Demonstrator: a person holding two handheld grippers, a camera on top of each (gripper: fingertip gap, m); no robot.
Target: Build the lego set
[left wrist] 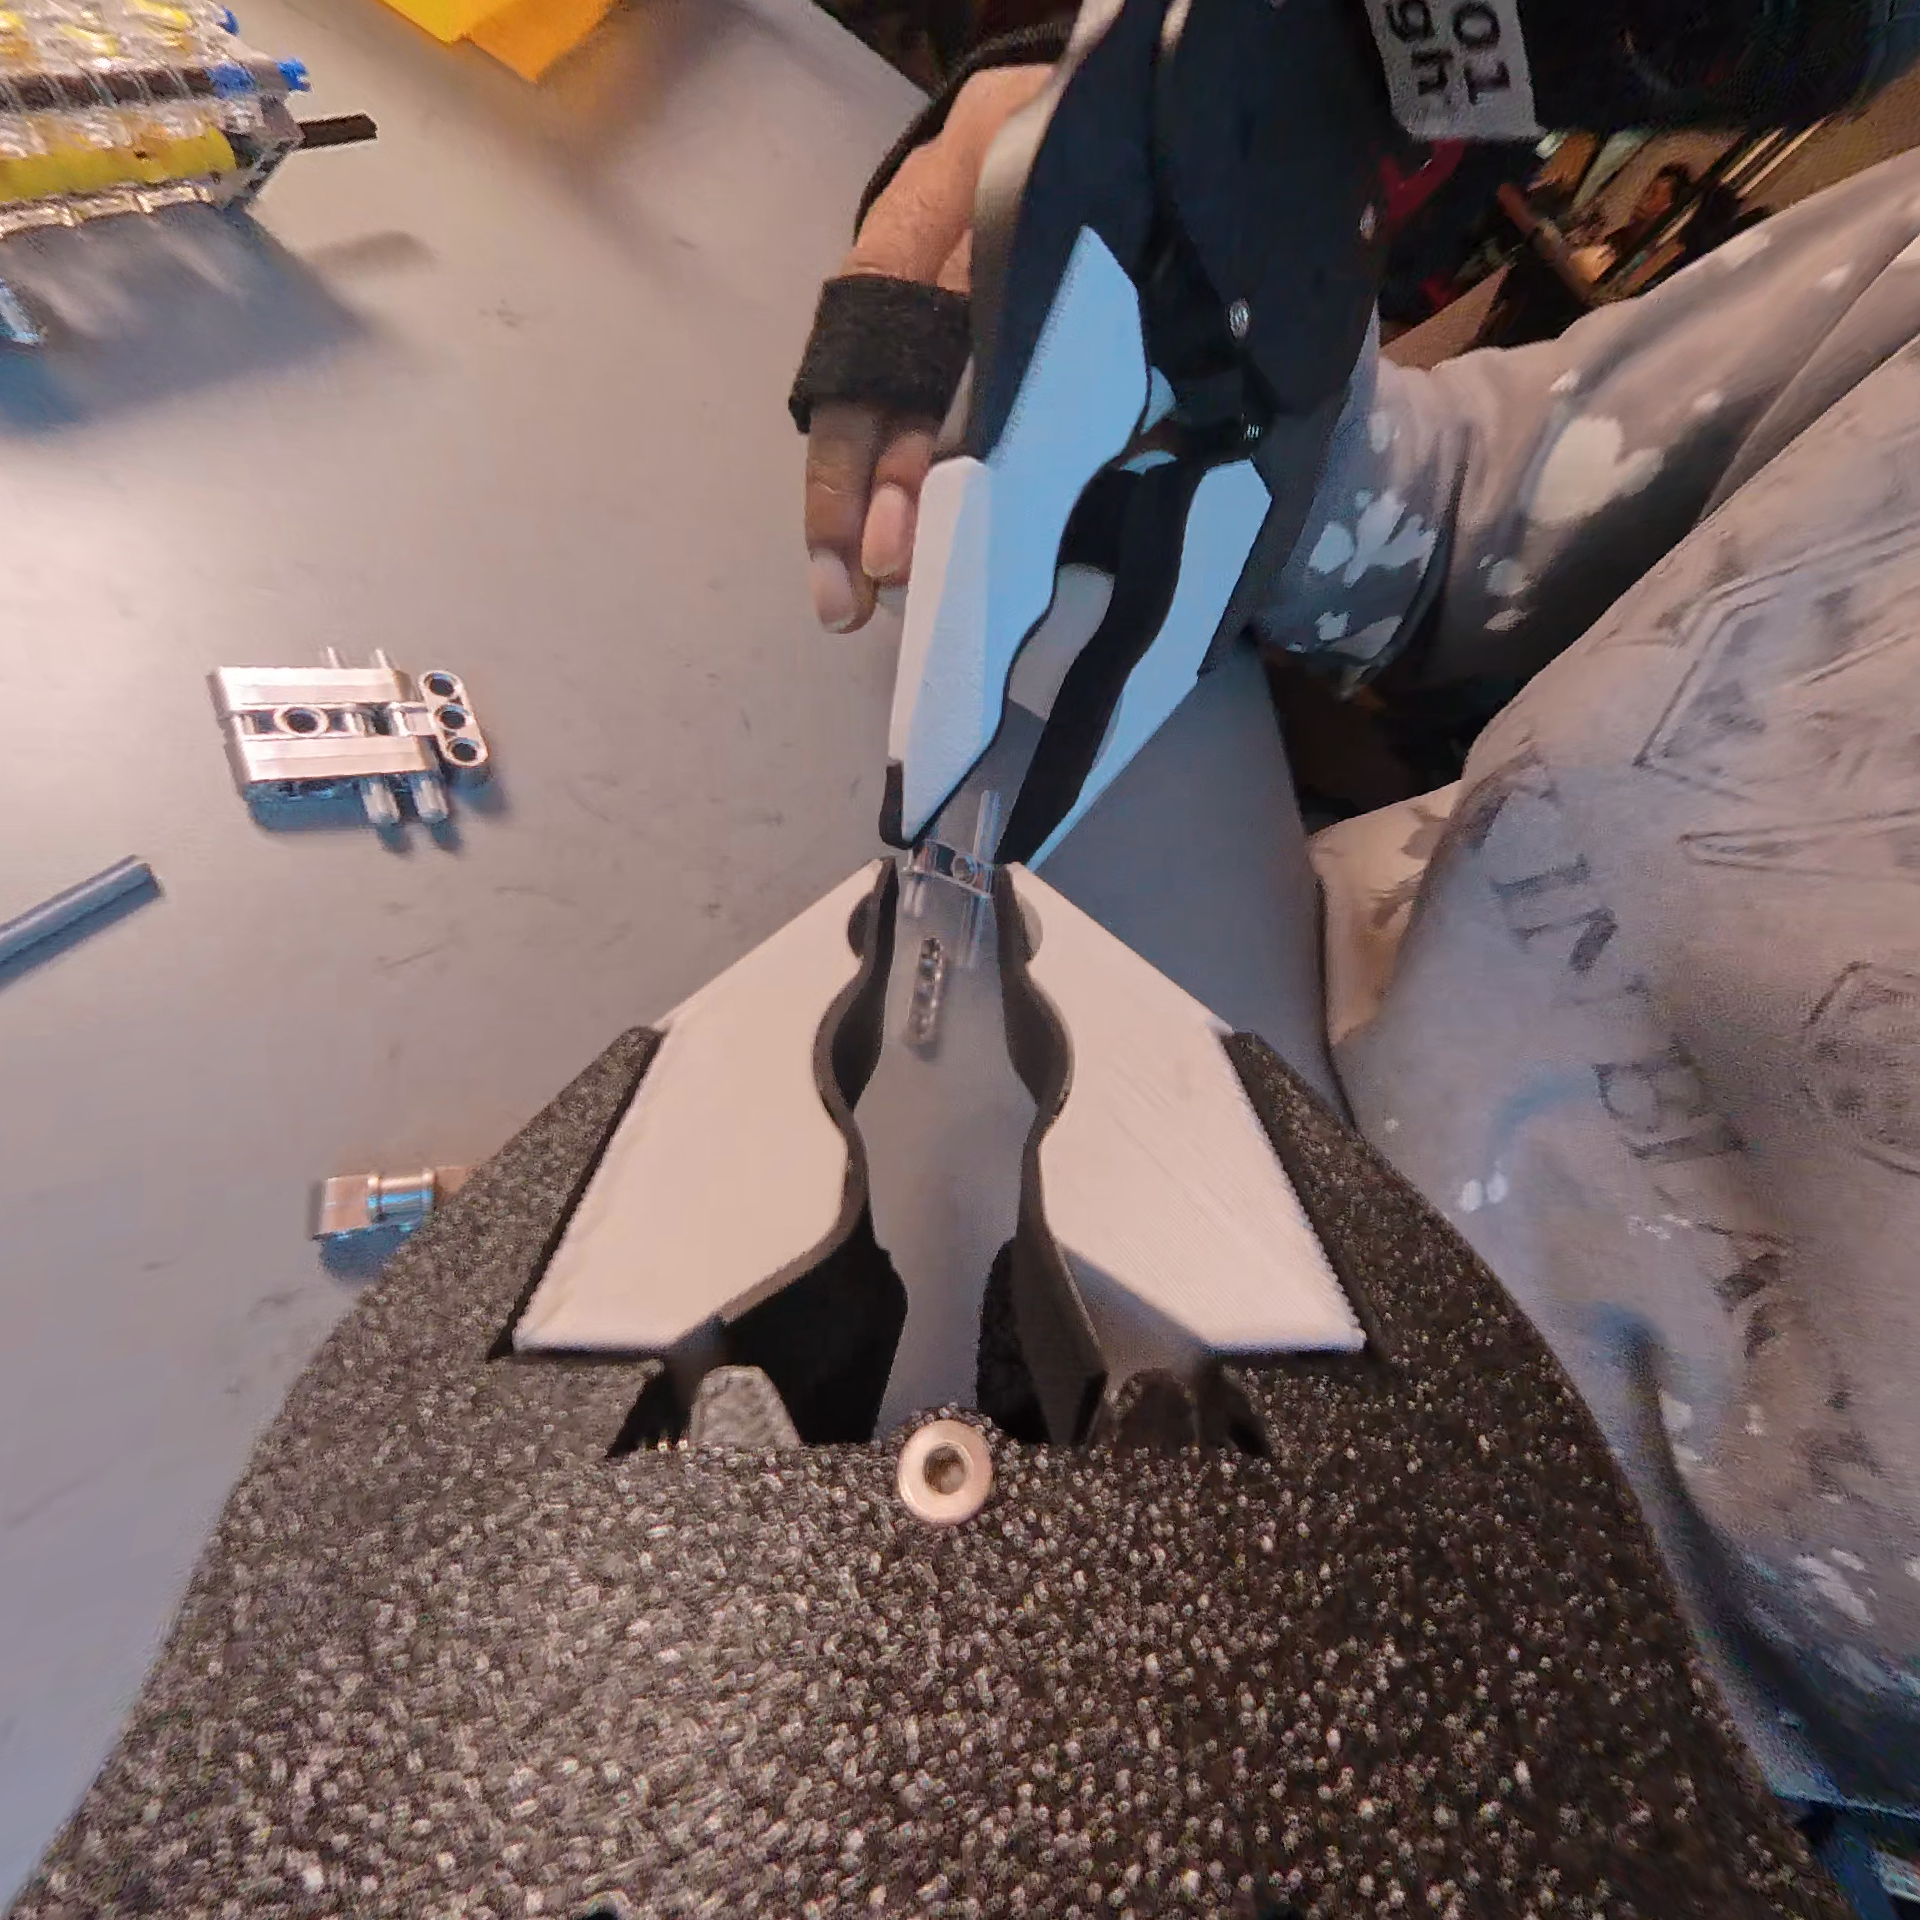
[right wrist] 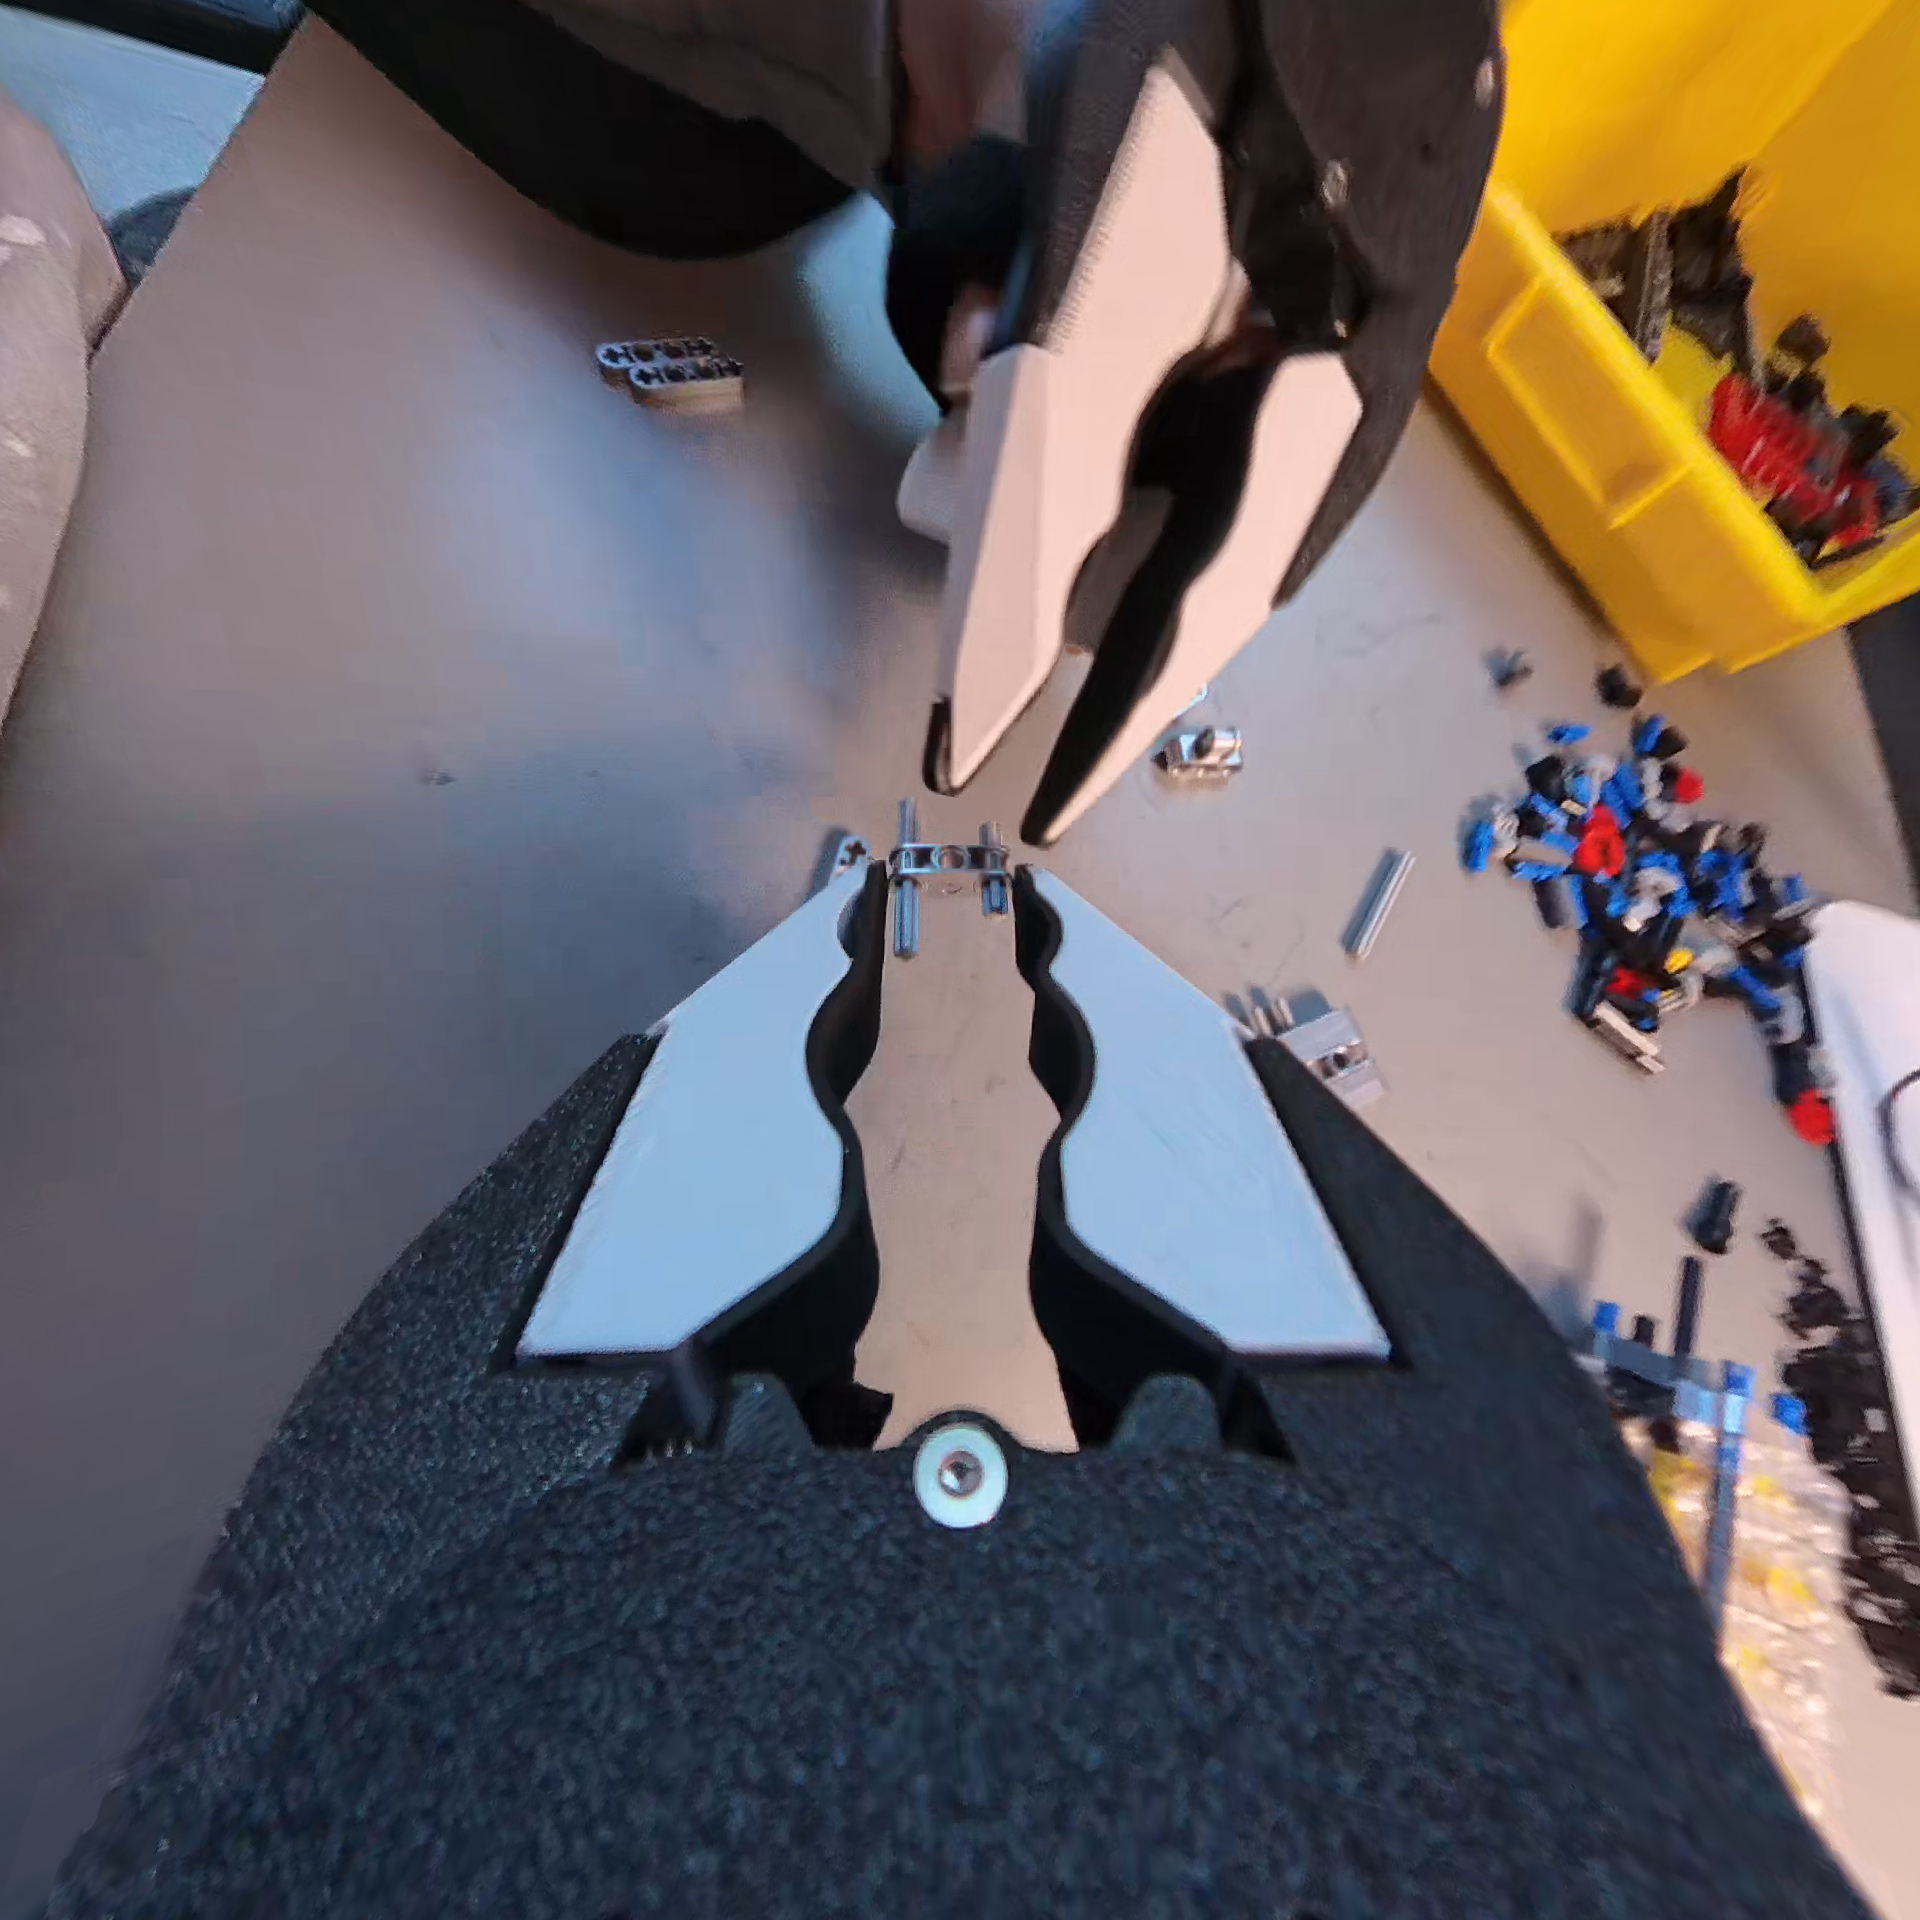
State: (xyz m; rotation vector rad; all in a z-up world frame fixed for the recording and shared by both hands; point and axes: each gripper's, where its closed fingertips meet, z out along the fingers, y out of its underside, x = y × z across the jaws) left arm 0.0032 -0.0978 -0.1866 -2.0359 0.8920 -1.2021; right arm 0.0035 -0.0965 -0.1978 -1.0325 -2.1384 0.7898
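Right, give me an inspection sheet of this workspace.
Surface: grey tabletop, scuffed.
Job's things: small grey plastic connector with two pins, between the tips of the right tongs.
Clutter: grey plastic beam assembly; yellow plastic bin; loose blue, black and red plastic pieces.
Grippers: right tongs shut on the connector; left tongs open, just beyond it.
Cables: nothing seen.
Surroundings: person's paint-flecked grey sleeve.

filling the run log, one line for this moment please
right hand-held gripper: shut on grey connector | left hand-held gripper: open beside it | yellow bin: far right
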